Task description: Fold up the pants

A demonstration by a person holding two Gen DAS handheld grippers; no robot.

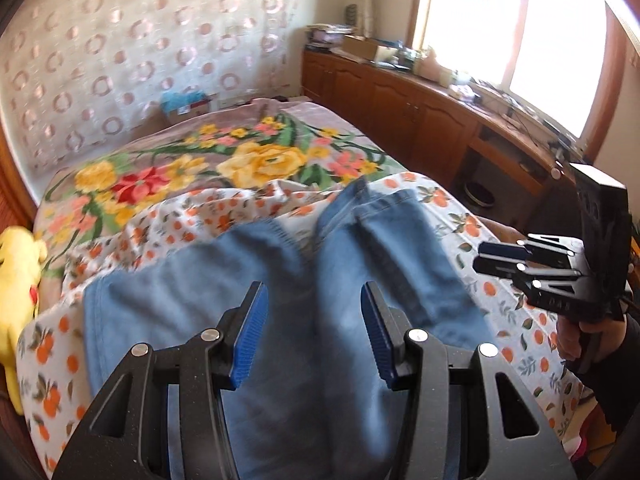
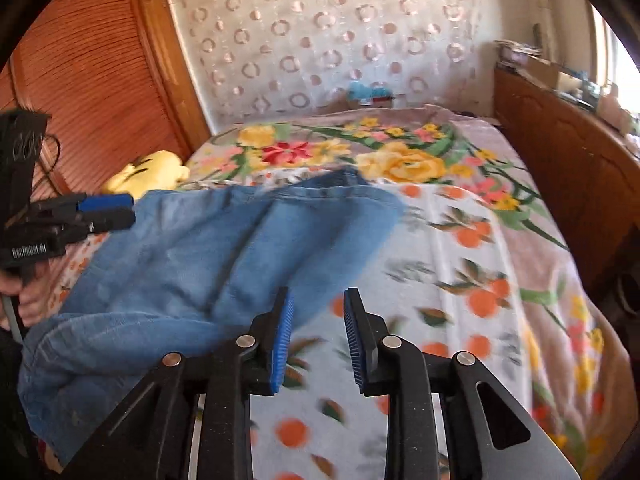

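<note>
Blue denim pants (image 1: 256, 312) lie spread on the orange-print sheet (image 1: 516, 312), legs pointing away. My left gripper (image 1: 314, 312) hovers over them, open and empty. In the right wrist view the pants (image 2: 192, 264) lie to the left. My right gripper (image 2: 318, 320) is open and empty, over the orange-print sheet (image 2: 440, 264) just beside the pants' right edge. The right gripper also shows in the left wrist view (image 1: 492, 256), fingers nearly together there. The left gripper shows at the left of the right wrist view (image 2: 116, 210).
A floral blanket (image 1: 260, 160) covers the far half of the bed. A yellow plush toy (image 1: 16, 280) lies at the bed's left edge. Wooden cabinets (image 1: 400, 100) with clutter run along the right under a window. A louvred wooden door (image 2: 88, 80) stands left.
</note>
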